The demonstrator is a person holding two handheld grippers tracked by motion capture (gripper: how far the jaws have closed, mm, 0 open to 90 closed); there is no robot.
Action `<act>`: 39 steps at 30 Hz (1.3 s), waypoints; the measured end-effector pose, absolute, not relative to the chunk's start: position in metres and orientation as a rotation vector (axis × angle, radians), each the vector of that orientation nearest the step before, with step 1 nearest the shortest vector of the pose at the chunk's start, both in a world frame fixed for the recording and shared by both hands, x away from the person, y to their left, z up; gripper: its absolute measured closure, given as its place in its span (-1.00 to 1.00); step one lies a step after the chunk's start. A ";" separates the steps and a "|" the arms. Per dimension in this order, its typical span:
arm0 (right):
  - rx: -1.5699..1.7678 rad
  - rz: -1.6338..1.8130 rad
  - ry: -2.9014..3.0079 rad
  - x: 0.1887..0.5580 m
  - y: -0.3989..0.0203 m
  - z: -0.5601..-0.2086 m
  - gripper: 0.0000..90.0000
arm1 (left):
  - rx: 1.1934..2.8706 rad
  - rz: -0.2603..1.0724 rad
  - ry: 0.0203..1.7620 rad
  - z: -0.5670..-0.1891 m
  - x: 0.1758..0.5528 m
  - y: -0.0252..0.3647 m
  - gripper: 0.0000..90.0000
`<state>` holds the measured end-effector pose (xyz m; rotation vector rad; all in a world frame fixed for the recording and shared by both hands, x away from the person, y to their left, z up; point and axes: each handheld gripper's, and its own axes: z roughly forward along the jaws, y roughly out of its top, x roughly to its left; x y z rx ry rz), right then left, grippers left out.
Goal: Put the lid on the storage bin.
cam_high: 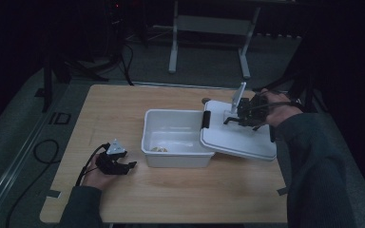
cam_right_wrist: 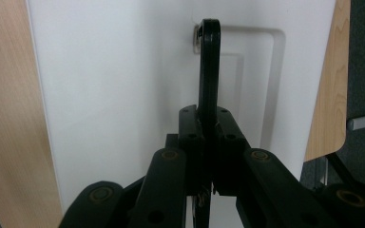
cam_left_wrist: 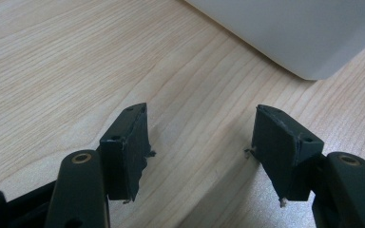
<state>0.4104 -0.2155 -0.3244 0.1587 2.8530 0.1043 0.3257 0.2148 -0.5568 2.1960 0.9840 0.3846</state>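
My right gripper (cam_high: 242,117), at the frame's right, has its jaws clamped on the black handle (cam_right_wrist: 208,71) of one white lid (cam_high: 237,137), carrying it by that grip. The lid lies askew over the right edge of one white bin (cam_high: 171,142), mid-frame, leaving it mostly uncovered. My left gripper (cam_high: 123,164) rests lower left on the tabletop (cam_high: 180,190), jaws apart and empty.

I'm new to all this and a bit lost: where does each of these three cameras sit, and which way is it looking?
High view: above the table, looking forward and down; both forearms enter from below.
Left gripper view: rides the left gripper, open, facing bare wood and the white box.
Right gripper view: rides the right gripper, shut on the lid handle.
High and right views share the lid.
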 end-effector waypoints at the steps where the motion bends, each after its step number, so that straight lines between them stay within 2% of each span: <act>1: 0.161 0.106 2.853 0.410 -0.215 -0.325 0.88 | 2.197 0.385 0.984 -0.557 0.326 0.215 -0.16; 39: 0.071 0.114 2.864 0.413 -0.164 -0.323 0.88 | 2.197 0.384 0.979 -0.557 0.326 0.215 -0.16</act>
